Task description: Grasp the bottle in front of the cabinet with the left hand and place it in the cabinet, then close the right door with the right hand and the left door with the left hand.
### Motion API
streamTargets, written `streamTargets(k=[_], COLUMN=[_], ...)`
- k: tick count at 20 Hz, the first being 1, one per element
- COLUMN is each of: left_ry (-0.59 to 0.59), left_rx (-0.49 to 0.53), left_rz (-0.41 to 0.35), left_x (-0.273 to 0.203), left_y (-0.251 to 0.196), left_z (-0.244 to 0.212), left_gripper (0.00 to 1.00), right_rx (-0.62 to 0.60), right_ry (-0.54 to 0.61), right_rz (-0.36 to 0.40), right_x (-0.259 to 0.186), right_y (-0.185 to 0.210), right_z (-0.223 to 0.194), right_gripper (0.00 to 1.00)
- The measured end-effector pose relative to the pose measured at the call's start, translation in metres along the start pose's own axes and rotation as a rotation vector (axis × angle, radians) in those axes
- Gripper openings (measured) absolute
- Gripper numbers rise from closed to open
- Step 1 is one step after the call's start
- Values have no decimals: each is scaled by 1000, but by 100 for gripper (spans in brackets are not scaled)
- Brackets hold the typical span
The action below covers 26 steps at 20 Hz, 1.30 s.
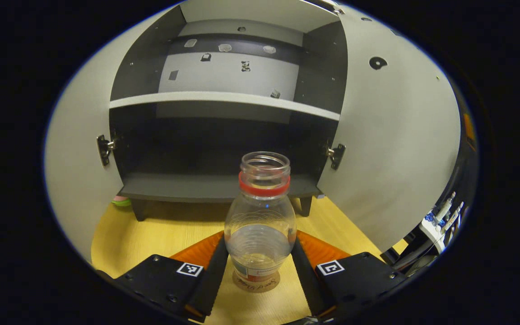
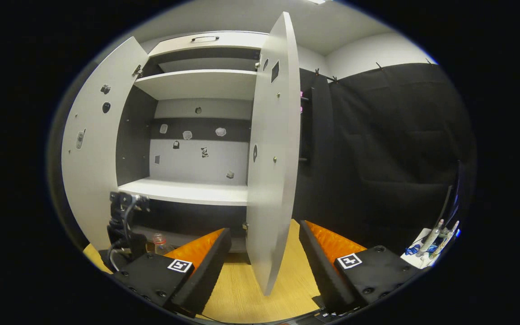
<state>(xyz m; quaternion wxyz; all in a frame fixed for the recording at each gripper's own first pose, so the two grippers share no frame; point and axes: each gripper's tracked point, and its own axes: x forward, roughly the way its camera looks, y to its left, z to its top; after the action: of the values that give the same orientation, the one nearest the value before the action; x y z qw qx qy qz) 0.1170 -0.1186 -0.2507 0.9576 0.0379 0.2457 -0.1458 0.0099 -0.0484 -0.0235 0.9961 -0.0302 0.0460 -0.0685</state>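
Observation:
A clear uncapped bottle (image 1: 260,212) with a red neck ring stands on a round coaster (image 1: 256,283) on the wooden table, in front of the cabinet (image 1: 224,97). My left gripper (image 1: 260,253) is shut on it, one orange-backed finger against each side of its lower body. Both grey doors hang open: the left door (image 1: 79,149) and the right door (image 1: 395,149). The dark bottom shelf (image 1: 188,185) lies just behind the bottle. In the right gripper view my right gripper (image 2: 263,230) is open, with the right door's (image 2: 271,158) edge standing beyond its gap. The left gripper (image 2: 122,225) and the bottle (image 2: 160,243) show small at lower left.
The cabinet stands on short legs on the yellow wooden table (image 1: 160,230). A white stand with small tools (image 2: 431,243) sits at the far right. Something green (image 1: 122,201) lies under the left door's edge. Small stickers dot the cabinet's back panel.

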Motion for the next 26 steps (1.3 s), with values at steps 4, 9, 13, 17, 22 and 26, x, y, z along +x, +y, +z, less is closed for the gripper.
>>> streamTargets(k=[4, 9, 13, 17, 22, 26], left_ry=[-33, -93, -139, -201, -218, -223], left_rx=[-34, -80, -42, 10, 33, 94], left_rz=[-2, -66, -78, -44, -14, 38], left_x=[-19, -41, -50, -50, -38, -13], left_y=[10, 6, 10, 25, 40, 52], left_z=[55, 127, 182, 239, 293, 321], left_gripper=[77, 77, 77, 77, 77, 76], right_rx=[0, 6, -1, -2, 4, -4], right_ry=[-12, -23, -32, -48, -55, -64], right_rz=[18, 31, 23, 8, -27, -41], right_x=[-4, -8, -10, -12, -12, -13], right_y=[7, 11, 8, -1, -18, -25], right_z=[4, 8, 12, 17, 19, 21], right_gripper=[100, 100, 100, 100, 100, 100])
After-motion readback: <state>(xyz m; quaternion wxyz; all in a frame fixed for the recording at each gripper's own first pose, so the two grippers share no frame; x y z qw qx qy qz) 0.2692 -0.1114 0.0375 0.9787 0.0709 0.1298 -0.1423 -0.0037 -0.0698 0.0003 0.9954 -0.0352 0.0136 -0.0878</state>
